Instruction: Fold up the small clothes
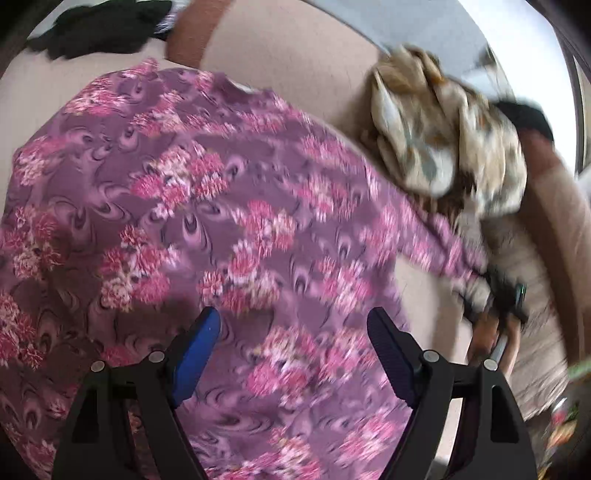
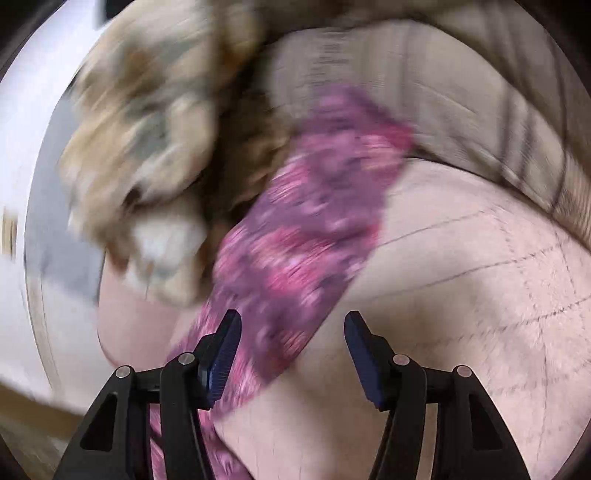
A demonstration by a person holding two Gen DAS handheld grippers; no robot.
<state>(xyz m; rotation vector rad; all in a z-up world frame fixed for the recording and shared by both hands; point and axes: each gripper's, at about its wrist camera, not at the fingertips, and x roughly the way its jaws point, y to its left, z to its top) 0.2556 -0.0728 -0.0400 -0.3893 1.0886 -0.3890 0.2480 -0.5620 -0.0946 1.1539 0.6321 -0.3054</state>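
A purple garment with pink flowers [image 1: 192,206] lies spread over a beige sofa seat [image 1: 295,62]. My left gripper [image 1: 293,325] is open just above the cloth, holding nothing. In the right wrist view a narrow part of the same garment [image 2: 295,240] runs up between the fingers. My right gripper [image 2: 291,328] is open over it, empty. The right gripper also shows in the left wrist view [image 1: 498,295], at the garment's right end. Both views are blurred by motion.
A crumpled beige and grey patterned cloth [image 1: 443,140] lies bunched at the garment's far right; it also shows in the right wrist view [image 2: 147,155]. A dark garment [image 1: 99,29] lies at the far left. A beige cushion [image 2: 461,92] backs the quilted seat [image 2: 480,277].
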